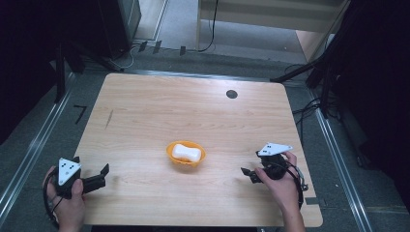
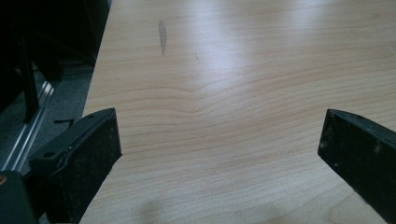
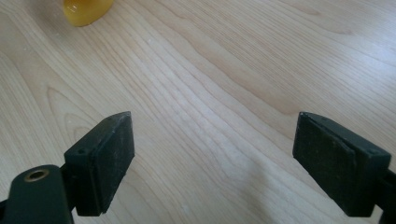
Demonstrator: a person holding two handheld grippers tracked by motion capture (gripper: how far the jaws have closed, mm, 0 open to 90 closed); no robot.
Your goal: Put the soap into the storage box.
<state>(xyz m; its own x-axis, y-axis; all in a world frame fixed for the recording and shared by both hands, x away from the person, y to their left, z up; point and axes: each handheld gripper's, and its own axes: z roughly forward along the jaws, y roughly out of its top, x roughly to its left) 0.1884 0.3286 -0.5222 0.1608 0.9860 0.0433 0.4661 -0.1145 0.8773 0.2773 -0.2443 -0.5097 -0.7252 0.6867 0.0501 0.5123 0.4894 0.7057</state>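
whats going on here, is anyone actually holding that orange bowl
No. A person sits at a wooden table with a two-jaw gripper in each hand. The orange bowl stands in the middle of the table with a white bone-shaped thing lying in it, and nothing touches it. The left gripper rests near the table's left front edge, open and empty. The right gripper is open too, to the right of the bowl and pointing toward it, with bare table between its jaws.

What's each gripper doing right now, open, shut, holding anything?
Left gripper: open, nothing between its jaws.
Right gripper: open, nothing between its jaws, apart from the orange bowl.
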